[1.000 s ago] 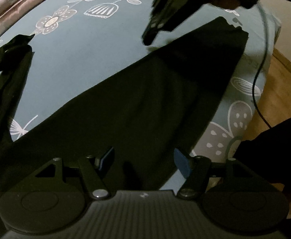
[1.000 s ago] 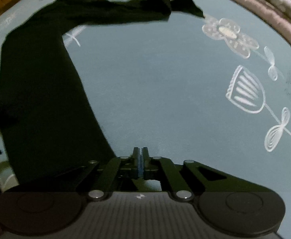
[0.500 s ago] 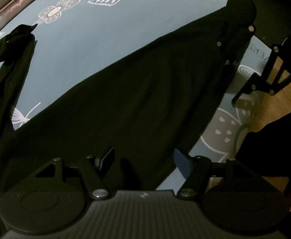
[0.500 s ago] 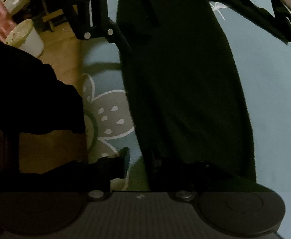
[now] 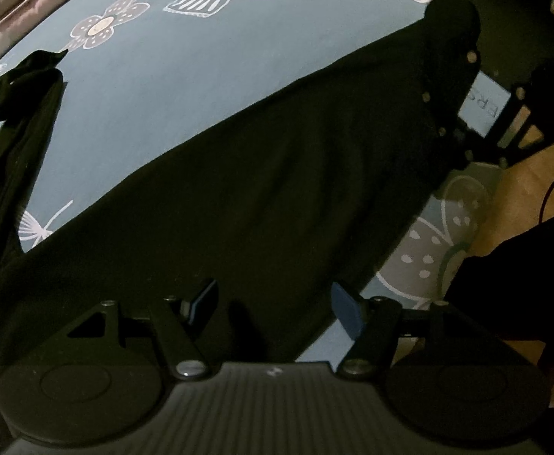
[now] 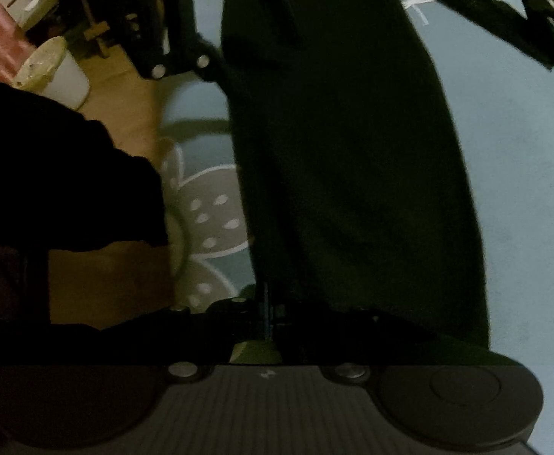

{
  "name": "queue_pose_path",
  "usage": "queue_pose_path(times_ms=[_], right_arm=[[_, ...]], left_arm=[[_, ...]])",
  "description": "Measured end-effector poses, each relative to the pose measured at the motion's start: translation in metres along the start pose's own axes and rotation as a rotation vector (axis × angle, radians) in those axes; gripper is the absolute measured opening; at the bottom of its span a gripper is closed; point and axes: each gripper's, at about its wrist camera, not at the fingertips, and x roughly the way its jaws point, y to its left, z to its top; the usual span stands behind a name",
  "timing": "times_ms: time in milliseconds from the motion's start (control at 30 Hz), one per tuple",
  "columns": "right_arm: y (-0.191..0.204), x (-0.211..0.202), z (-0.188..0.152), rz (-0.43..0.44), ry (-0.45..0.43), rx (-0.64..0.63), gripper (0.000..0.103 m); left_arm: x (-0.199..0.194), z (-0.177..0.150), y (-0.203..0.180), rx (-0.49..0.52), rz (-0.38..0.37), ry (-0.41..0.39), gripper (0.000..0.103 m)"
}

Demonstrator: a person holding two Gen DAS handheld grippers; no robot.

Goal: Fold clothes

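Lying long and flat on the blue flowered bed cover, the black garment reaches from one gripper to the other, close to the bed's edge by the wooden floor. A thin part of it trails off toward the far side and ends in a little bunch.

A second ago the right gripper was up over the bare blue cover. Now it is down at the end of the garment, with its fingers pressed together. They seem to pinch the cloth edge, but it is too dark to be sure.

The left gripper has stayed over the other end, fingers wide apart and holding nothing, with black cloth under them.

So both ends now have a gripper at them. I think a fold is being set up, but how many folds are done cannot be told.
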Motion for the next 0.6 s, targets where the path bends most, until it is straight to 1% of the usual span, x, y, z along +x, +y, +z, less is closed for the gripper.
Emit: queue_pose_path(times_ms=[67,133,167,233,300,467,600], right_arm=[[0.001,0.001,-0.001,0.005,0.004,0.003,0.003],[-0.005,-0.002,0.003,0.031,0.009,0.039,0.005],[-0.007,-0.006,0.004,0.029,0.002,0.054,0.006],[-0.009,-0.017,0.001,0.007,-0.016,0.085,0.014],[-0.009,-0.028,-0.011,-0.041,-0.022,0.109,0.021],[-0.005,-0.035,-0.049,-0.167,0.035,0.102,0.021],[-0.003,-0.033,-0.061,-0.193,0.046,0.077,0.021]], left_arm=[[0.001,0.001,-0.001,0.005,-0.004,0.003,0.067],[0.001,0.003,-0.002,0.012,-0.006,0.005,0.067],[0.000,0.005,-0.002,0.017,-0.011,0.002,0.067],[-0.002,0.008,-0.005,0.028,-0.019,-0.003,0.067],[-0.002,0.010,-0.006,0.038,-0.027,-0.002,0.067],[0.003,0.019,-0.012,0.051,-0.034,-0.004,0.067],[0.007,0.028,-0.020,0.069,-0.042,-0.013,0.067]])
